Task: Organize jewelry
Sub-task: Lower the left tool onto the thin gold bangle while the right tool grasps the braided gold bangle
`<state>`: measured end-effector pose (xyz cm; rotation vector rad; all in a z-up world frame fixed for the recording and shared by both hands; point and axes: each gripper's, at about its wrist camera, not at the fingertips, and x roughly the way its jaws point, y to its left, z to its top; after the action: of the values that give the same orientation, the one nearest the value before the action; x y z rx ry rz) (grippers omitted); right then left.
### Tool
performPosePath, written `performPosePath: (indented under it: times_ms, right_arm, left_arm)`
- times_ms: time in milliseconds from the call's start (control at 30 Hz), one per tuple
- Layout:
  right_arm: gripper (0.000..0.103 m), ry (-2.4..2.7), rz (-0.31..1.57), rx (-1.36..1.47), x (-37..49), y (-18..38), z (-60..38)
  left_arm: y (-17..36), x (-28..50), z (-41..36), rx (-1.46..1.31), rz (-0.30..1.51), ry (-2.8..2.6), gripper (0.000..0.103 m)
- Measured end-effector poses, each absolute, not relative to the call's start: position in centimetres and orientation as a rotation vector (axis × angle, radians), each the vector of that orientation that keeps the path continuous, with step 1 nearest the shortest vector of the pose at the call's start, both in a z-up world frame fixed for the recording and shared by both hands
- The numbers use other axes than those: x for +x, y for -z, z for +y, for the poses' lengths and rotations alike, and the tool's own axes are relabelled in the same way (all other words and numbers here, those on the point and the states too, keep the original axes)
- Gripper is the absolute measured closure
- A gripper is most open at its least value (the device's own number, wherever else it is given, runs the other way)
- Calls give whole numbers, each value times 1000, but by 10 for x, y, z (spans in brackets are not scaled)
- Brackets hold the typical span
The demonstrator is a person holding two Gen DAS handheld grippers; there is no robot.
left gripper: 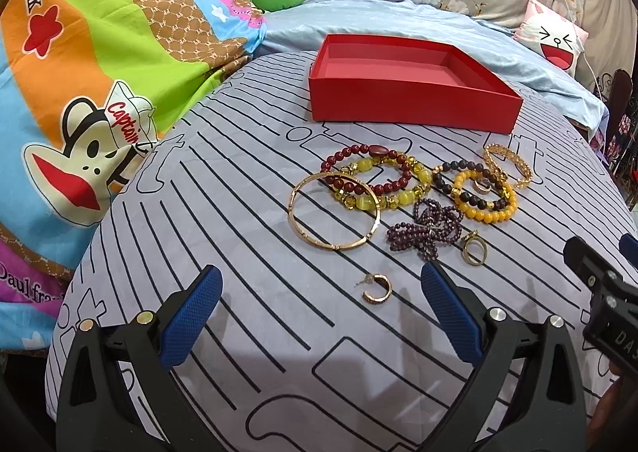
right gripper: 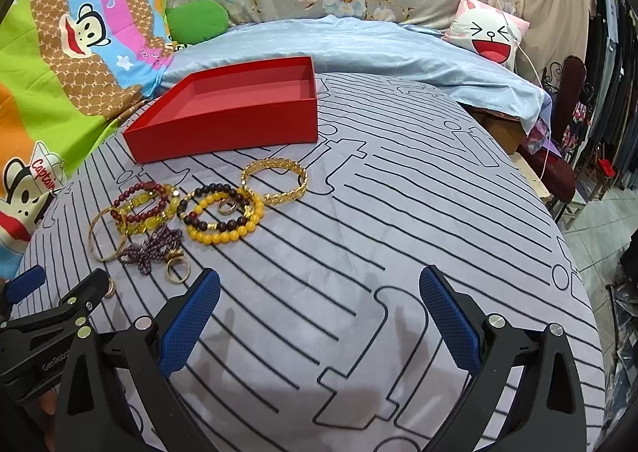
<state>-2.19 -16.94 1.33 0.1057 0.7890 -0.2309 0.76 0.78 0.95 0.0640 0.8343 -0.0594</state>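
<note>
An empty red box (left gripper: 414, 101) (right gripper: 223, 125) sits at the back of the striped cloth. Jewelry lies in front of it: a plain gold bangle (left gripper: 334, 212), a dark red bead bracelet (left gripper: 367, 169), a yellow bead bracelet (left gripper: 484, 195) (right gripper: 225, 219), a purple bead piece (left gripper: 424, 230) (right gripper: 153, 242), a wide gold cuff (left gripper: 508, 165) (right gripper: 275, 181), a gold ring (left gripper: 474, 250) (right gripper: 177, 266) and a small gold hoop earring (left gripper: 377, 288). My left gripper (left gripper: 321, 280) is open, the earring between its fingertips. My right gripper (right gripper: 319, 280) is open and empty over bare cloth, right of the jewelry.
The cloth (right gripper: 398, 213) covers a rounded surface that drops off at the right. A cartoon monkey blanket (left gripper: 79, 93) lies left, a blue sheet (right gripper: 359, 45) and floral cushion behind, a smiling-face pillow (right gripper: 490, 37) at back right.
</note>
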Motion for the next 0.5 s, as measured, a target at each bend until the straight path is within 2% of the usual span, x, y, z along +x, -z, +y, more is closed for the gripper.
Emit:
performPosePath:
  times_ms: [500]
  right_arm:
    - [7, 227, 798, 145, 19, -11, -182]
  left_arm:
    - [-3, 49, 28, -6, 896, 65, 7]
